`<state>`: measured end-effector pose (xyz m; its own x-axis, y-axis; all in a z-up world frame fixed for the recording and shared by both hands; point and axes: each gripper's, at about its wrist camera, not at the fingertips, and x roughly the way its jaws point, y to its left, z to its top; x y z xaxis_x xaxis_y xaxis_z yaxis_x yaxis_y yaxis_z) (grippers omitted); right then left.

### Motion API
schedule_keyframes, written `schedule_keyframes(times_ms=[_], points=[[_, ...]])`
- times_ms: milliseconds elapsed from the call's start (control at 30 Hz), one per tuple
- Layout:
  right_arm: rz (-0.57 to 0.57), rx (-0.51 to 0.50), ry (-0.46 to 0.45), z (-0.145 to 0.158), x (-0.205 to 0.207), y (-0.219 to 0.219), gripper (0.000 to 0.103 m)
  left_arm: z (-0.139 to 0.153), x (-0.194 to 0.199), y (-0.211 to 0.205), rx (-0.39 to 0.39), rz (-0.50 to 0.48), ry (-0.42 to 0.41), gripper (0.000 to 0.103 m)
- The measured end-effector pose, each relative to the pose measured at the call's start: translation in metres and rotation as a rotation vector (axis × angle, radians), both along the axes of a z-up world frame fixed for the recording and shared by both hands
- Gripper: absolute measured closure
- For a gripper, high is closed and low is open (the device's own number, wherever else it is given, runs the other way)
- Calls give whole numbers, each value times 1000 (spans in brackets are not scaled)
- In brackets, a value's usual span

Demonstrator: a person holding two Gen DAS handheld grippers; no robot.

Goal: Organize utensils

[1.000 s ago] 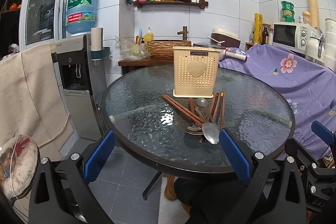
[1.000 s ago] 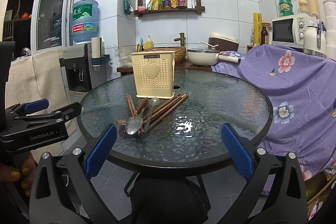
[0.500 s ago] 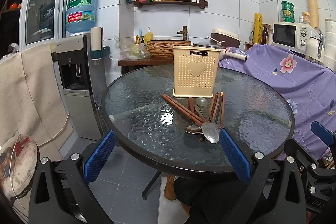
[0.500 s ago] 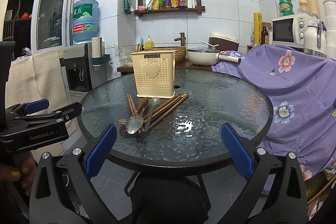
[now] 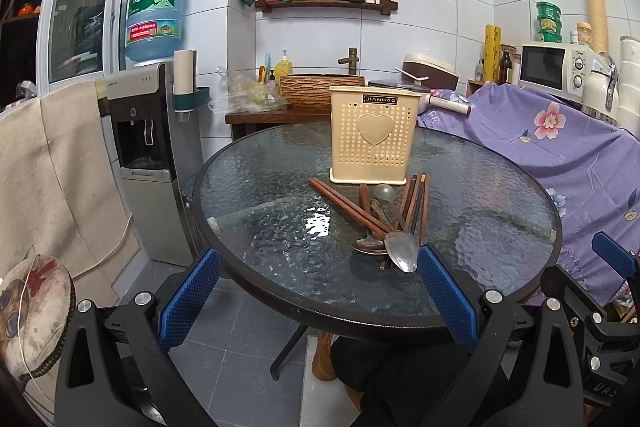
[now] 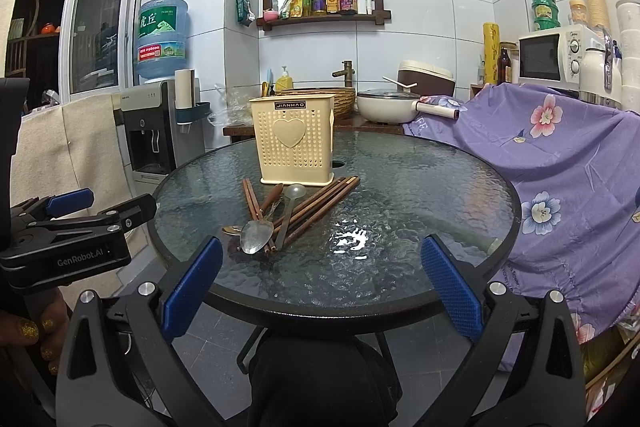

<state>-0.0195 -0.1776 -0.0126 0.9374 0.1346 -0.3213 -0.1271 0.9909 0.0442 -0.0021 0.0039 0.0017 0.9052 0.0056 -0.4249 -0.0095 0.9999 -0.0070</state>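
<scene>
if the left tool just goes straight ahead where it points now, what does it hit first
Probably the glass table: its near rim lies between the open left tool fingers. Higher up, the beige holder stands ahead; depth is unclear.

Home kitchen, white tiled walls, microwave point(image 5: 549, 66), water dispenser point(image 5: 148, 155), condiment shelf point(image 6: 323, 3), rice cooker point(image 6: 425, 77), glass table point(image 5: 280, 227)

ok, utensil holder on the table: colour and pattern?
Utensil holder: cream plastic, grid of small holes, raised heart on the front. Clearest in the left wrist view.
</scene>
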Motion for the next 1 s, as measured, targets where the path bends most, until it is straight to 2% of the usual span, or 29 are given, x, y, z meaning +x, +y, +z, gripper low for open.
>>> schedule_keyframes(times_ms=[600,833,1000], points=[[-4,-15,24,-5,13,3,5,-8,12,1,6,6,8,6],[1,-30,37,1,34,3,5,-8,30,5,1,-11,27,6],[10,-18,86,6,63,-1,5,-9,53,10,-14,-12,67,6]])
